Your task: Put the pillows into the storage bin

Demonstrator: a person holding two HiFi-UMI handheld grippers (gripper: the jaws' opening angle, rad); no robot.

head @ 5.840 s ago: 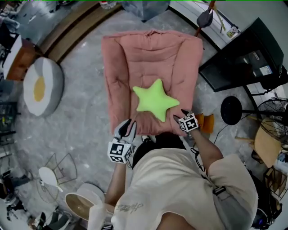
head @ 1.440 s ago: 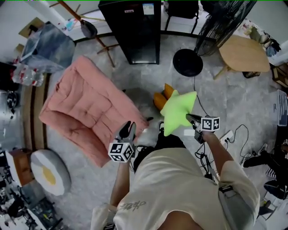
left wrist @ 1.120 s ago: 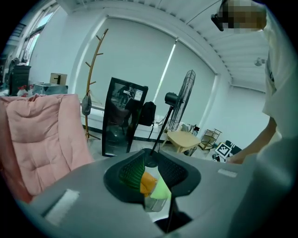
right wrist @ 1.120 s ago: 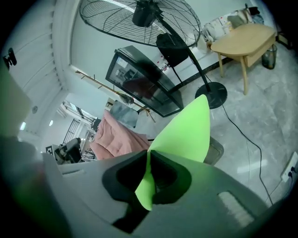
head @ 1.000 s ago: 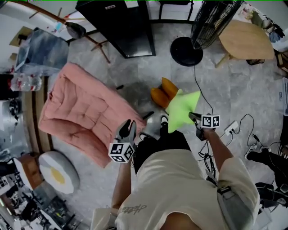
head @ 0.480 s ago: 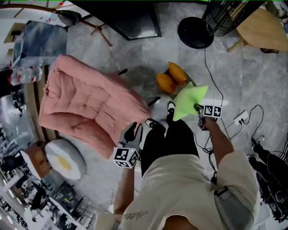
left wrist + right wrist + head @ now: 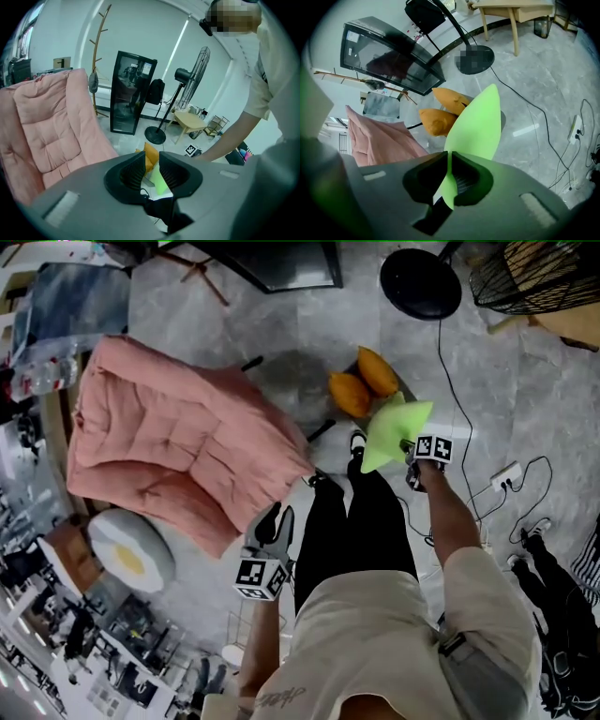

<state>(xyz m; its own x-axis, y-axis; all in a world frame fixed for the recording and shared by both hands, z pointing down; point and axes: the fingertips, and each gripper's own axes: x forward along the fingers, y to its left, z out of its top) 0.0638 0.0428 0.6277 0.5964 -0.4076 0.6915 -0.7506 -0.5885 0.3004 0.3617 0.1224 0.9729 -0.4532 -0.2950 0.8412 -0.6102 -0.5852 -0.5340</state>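
A lime-green star pillow (image 7: 392, 430) hangs from my right gripper (image 7: 407, 447), which is shut on one thin edge of it (image 7: 476, 124). It hovers just beside two orange pillows (image 7: 364, 385) that lie together on the grey floor (image 7: 440, 119); I cannot tell whether a bin holds them. My left gripper (image 7: 275, 519) is held low by the person's left leg, open with nothing between its pads (image 7: 151, 169). Past its jaws an orange pillow (image 7: 151, 153) and a strip of the green pillow (image 7: 160, 182) show.
A big pink cushion (image 7: 173, 451) lies to the left, and a round egg-patterned cushion (image 7: 131, 557) sits below it. A fan's black base (image 7: 420, 282), a black cabinet (image 7: 389, 51), a wooden table (image 7: 190, 122) and floor cables with a power strip (image 7: 506, 474) stand around.
The right gripper has carried the green pillow closer to the orange pillows. The left gripper has dropped lower and stays open. The head view has swung round.
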